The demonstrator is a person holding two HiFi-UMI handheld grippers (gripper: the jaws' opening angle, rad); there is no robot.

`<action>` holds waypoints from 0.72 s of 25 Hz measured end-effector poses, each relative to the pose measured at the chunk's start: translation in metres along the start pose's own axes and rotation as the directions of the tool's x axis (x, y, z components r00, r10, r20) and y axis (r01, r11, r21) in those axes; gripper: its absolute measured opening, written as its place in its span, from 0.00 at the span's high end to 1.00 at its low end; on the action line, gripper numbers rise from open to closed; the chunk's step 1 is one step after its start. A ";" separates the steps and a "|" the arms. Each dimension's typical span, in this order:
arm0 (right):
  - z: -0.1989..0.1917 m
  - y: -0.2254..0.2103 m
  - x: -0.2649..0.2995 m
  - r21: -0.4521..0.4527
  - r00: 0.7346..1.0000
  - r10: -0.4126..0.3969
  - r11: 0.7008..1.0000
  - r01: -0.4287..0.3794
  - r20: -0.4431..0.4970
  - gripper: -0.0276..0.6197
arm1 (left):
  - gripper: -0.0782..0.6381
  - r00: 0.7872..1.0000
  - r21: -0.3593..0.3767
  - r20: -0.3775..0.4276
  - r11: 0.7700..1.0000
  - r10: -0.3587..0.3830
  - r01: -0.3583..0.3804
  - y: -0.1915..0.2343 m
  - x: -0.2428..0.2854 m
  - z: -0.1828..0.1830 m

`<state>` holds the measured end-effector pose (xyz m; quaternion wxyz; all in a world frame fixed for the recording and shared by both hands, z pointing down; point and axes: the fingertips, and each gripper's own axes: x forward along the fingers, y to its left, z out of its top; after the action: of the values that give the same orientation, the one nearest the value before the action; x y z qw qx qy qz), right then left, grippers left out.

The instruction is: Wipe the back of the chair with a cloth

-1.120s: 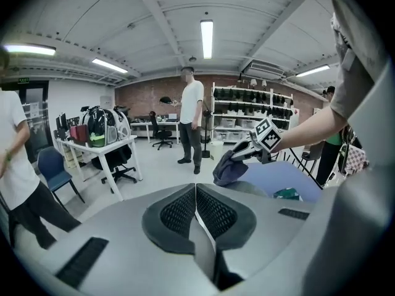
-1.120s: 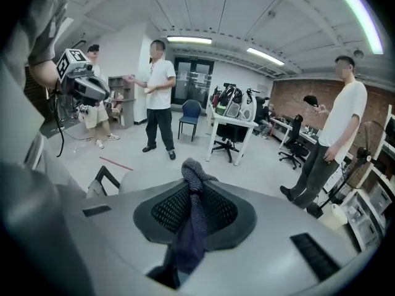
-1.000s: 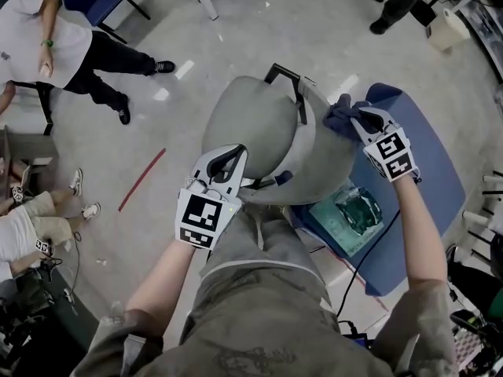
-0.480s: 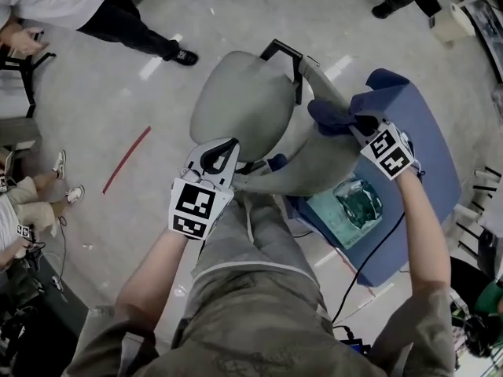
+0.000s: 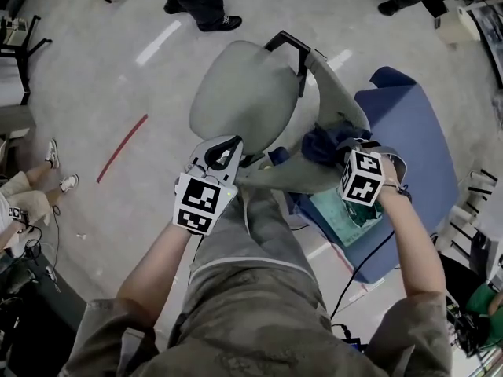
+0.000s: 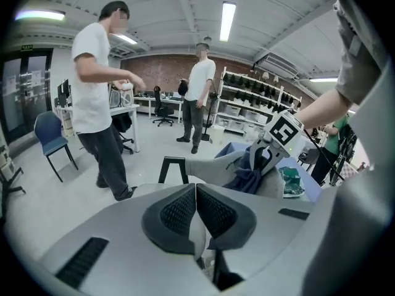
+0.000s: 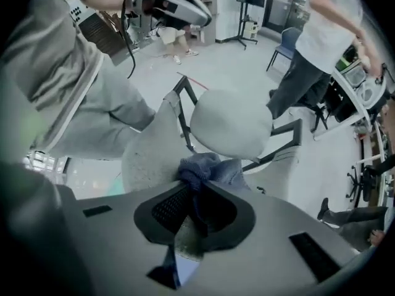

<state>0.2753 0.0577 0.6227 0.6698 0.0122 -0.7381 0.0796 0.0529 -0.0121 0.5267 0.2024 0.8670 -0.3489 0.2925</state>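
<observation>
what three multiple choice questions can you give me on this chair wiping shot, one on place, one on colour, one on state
1. Where is the cloth?
A on the floor
B against the chair back
C on the seat

2. What colour is the cloth?
A white
B red
C dark blue

3. How is the right gripper?
A open, empty
B shut on the cloth
C shut, empty

Answers:
1 B, the head view shows it pressed on the back.
2 C, the head view and the right gripper view both show it dark blue.
3 B, the right gripper view shows the cloth pinched between the jaws.
</observation>
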 end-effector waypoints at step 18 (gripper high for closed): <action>0.097 0.128 0.051 -0.173 0.913 0.398 0.896 -0.408 -0.091 0.86 | 0.87 0.998 -0.095 -0.042 0.994 0.050 -0.054 0.034 -0.020 -0.044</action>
<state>0.1588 0.1758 0.6512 0.6563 -0.2063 -0.7107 0.1470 0.0009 -0.0010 0.5520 0.2432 0.8409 -0.3809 0.2976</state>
